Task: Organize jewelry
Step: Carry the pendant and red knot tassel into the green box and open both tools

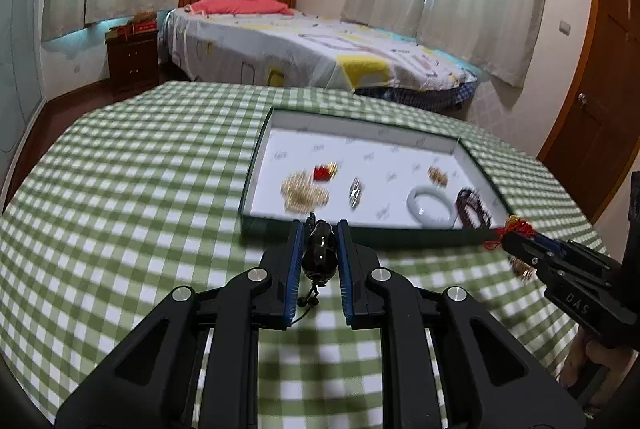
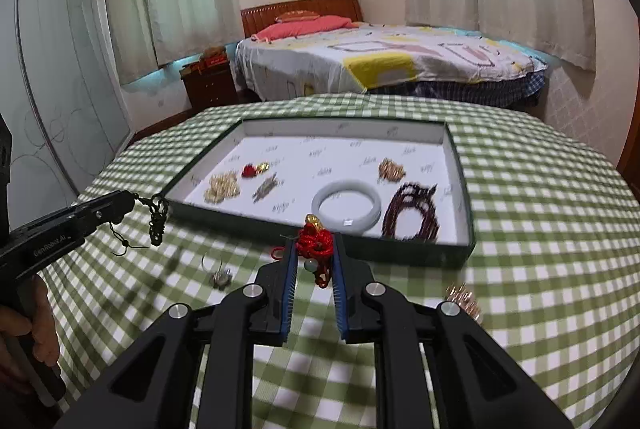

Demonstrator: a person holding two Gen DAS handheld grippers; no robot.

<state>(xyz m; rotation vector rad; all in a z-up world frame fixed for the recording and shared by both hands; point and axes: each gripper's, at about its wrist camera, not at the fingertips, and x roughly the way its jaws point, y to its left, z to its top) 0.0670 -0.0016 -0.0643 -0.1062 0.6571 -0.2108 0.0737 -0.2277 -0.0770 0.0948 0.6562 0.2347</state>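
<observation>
My left gripper (image 1: 319, 229) is shut on a glossy black pendant (image 1: 318, 249) whose dark cord hangs below it; in the right wrist view the pendant's cord (image 2: 158, 215) dangles from the left gripper (image 2: 130, 199). My right gripper (image 2: 315, 241) is shut on a red knotted charm (image 2: 316, 239) with a gold piece on top, seen also as the red charm (image 1: 516, 227) at the right gripper (image 1: 508, 235). Both are held above the cloth just in front of the green tray (image 2: 352, 247), which holds a pale jade bangle (image 2: 346, 205), a dark bead bracelet (image 2: 412, 215) and several gold pieces.
The green-checked table (image 2: 540, 229) carries loose items outside the tray: a silver ring (image 2: 220, 275) at the left and a gold piece (image 2: 464, 297) at the right. A bed (image 2: 380, 57) and a nightstand (image 2: 208, 81) stand beyond the table. A hand (image 2: 36, 321) grips the left tool.
</observation>
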